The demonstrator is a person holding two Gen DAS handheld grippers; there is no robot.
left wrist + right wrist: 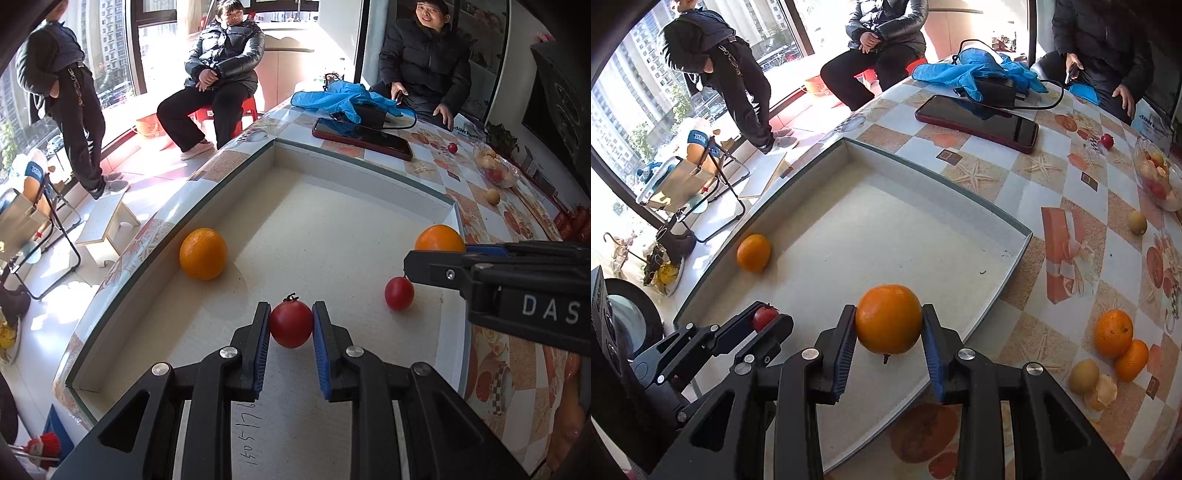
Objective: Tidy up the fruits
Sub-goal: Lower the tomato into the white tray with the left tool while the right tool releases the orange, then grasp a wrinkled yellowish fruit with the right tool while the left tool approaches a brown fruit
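Observation:
My left gripper point(291, 317) is shut on a red tomato point(291, 324) and holds it just above the floor of the white tray point(354, 162). To its right, my right gripper point(888, 325) is shut on an orange point(888, 319) over the tray's near right part. A second orange point(203, 253) lies against the tray's left wall. A second tomato point(399, 293) lies on the tray floor under the right gripper's fingers. The right wrist view shows the left gripper low on the left with its tomato point(765, 317).
On the patterned table right of the tray lie two oranges point(1113, 332), a yellowish fruit point(1084, 376) and some peel. Farther back are a glass bowl point(1158, 181) of fruit, a phone point(977, 122) and a blue bag point(979, 70). Three people are beyond the table.

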